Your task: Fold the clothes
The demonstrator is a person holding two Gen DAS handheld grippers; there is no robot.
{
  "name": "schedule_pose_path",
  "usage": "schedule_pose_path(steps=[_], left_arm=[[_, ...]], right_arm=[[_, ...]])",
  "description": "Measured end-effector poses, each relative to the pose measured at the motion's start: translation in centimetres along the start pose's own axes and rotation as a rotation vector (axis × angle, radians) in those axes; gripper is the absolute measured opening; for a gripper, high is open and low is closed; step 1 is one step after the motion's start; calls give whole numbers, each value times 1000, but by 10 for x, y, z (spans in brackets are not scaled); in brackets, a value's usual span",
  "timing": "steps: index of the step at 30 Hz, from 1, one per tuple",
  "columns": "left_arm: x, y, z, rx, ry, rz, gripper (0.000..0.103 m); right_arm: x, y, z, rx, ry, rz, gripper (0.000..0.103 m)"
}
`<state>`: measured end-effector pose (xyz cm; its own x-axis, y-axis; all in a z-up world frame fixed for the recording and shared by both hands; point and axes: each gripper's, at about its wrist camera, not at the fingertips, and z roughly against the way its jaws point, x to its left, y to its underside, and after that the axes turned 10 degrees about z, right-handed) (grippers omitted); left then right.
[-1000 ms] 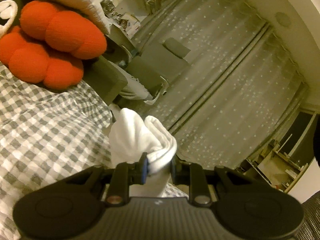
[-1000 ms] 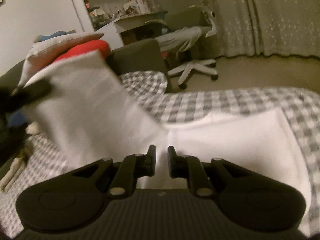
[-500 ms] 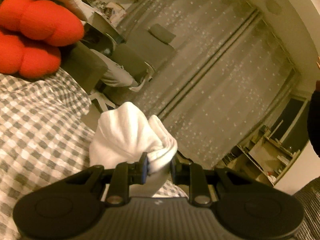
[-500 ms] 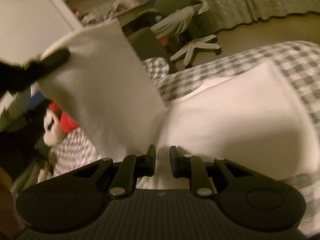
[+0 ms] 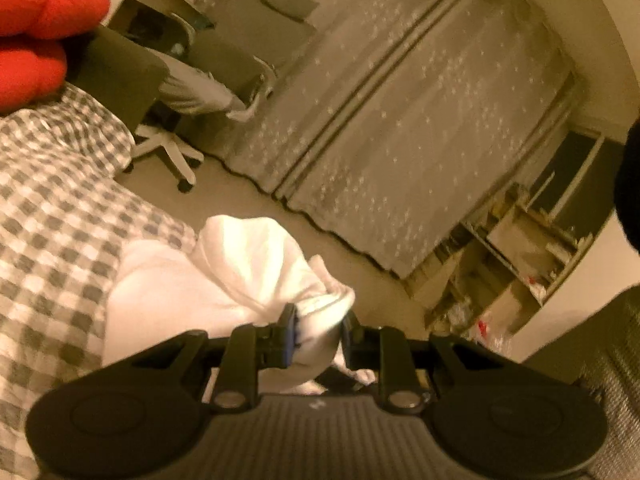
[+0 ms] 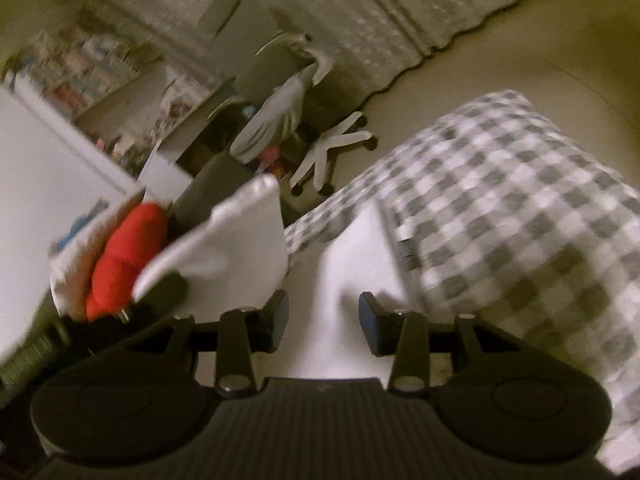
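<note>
A white cotton garment [image 5: 224, 280] is spread over the grey-and-white checked bedcover [image 5: 48, 216], with one bunched corner lifted off it. That corner is pinched tightly between the narrow-set jaws of the left gripper [image 5: 316, 330]. The jaws of the right gripper [image 6: 323, 320] are seen opening, nothing pressed by them, the white cloth lying just beyond. A red plush cushion [image 6: 124, 252] is seen far left, near a white-based swivel chair [image 6: 320, 152].
</note>
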<state>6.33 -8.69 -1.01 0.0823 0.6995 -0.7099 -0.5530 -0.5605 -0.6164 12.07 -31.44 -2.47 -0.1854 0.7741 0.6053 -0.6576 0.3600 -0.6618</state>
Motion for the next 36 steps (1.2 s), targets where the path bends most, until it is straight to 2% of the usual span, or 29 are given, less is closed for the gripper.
schedule_pose_path(steps=[4, 7, 9, 10, 11, 13, 14, 18, 28, 32, 35, 36], left_arm=[[-1, 13, -9, 40, -8, -39, 23], [-4, 22, -15, 107, -1, -109, 32], [-7, 27, -21, 193, 37, -149, 43], [-8, 29, -20, 216, 53, -166, 45], [-10, 30, -19, 234, 66, -187, 52], [-12, 30, -15, 257, 89, -230, 54], [-13, 29, -12, 258, 98, -252, 55], [-3, 14, -1, 252, 118, -230, 55], [29, -9, 14, 155, 15, -201, 52], [36, -7, 11, 156, -13, -219, 52], [37, -3, 8, 162, -14, -231, 52], [37, -3, 8, 161, -14, -235, 52]], right_arm=[[-20, -4, 8, -21, -12, -99, 43], [-26, -6, 14, -29, -28, -138, 43], [-27, -8, 15, -25, -41, -148, 44], [-27, -9, 15, -22, -48, -151, 45], [-27, -9, 14, -16, -52, -152, 47], [-28, -10, 13, -5, -52, -149, 50], [-27, -10, 11, 0, -52, -148, 50], [-28, -11, 6, 13, -65, -153, 50], [-25, -12, -1, 25, -83, -141, 51], [-22, -11, -4, 34, -47, -108, 51], [-14, -7, -10, 41, 10, -29, 51], [-11, -4, -13, 44, 25, 1, 44]])
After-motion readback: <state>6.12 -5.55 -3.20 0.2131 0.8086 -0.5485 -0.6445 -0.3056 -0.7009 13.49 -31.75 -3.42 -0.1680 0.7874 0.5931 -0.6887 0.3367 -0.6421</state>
